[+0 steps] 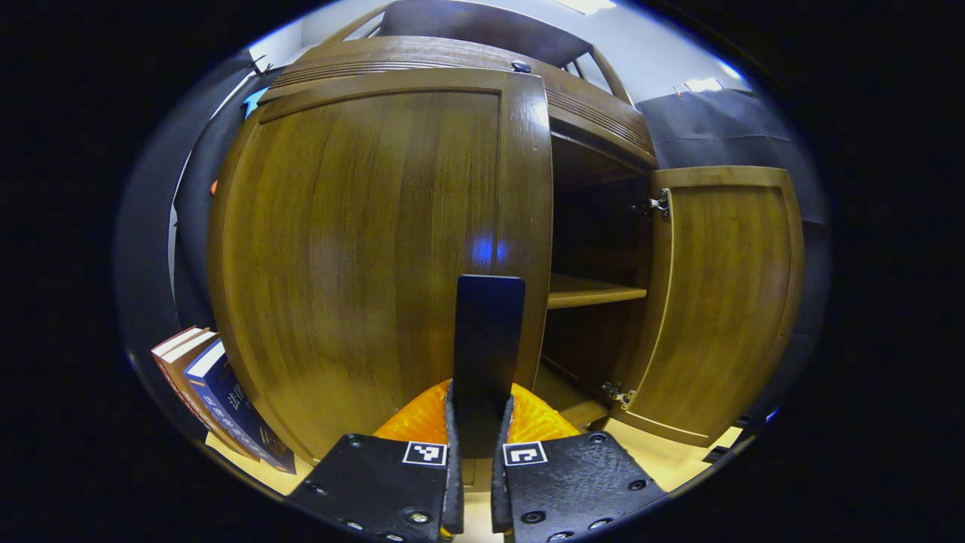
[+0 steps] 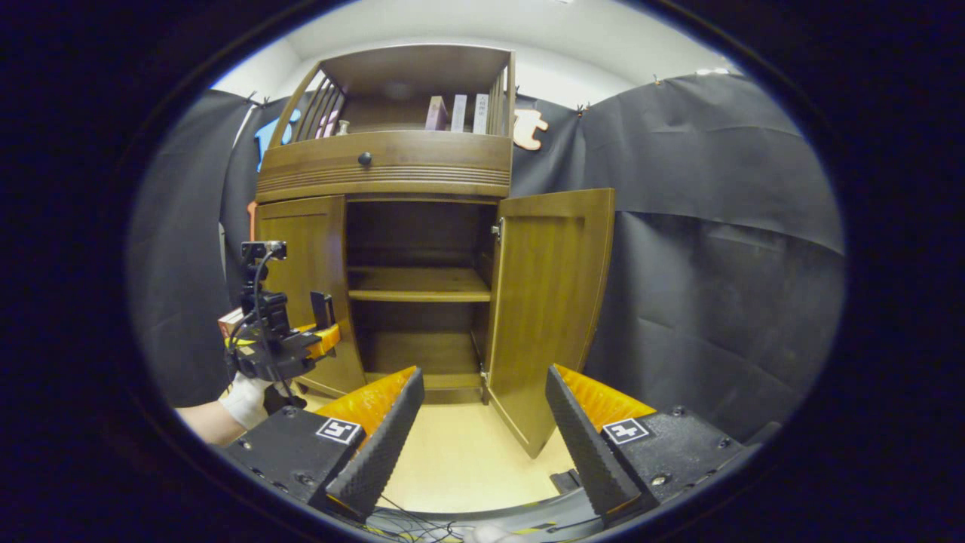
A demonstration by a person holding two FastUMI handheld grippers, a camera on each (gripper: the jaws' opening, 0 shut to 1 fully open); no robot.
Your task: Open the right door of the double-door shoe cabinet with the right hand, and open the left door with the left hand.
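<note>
The brown wooden shoe cabinet (image 2: pixel 384 177) stands ahead. Its right door (image 2: pixel 546 302) is swung wide open, and the same right door (image 1: pixel 724 302) also appears in the left gripper view. The left door (image 1: pixel 369 249) looks closed or barely ajar. A dark upright handle (image 1: pixel 488 324) near that door's inner edge sits between the fingers of my left gripper (image 1: pixel 482 392), which is shut on it. A gloved hand (image 2: pixel 245 400) holds the left gripper (image 2: pixel 301 343) at the left door (image 2: pixel 301 279). My right gripper (image 2: pixel 484 373) is open, back from the cabinet, with nothing between its fingers.
Inside the cabinet a wooden shelf (image 2: pixel 418 290) shows. A drawer with a dark knob (image 2: pixel 365 158) sits above the doors, and books (image 2: pixel 456 113) stand on the top shelf. More books (image 1: pixel 203 385) lean beside the cabinet's left side. Cables (image 2: pixel 422 524) lie on the pale floor.
</note>
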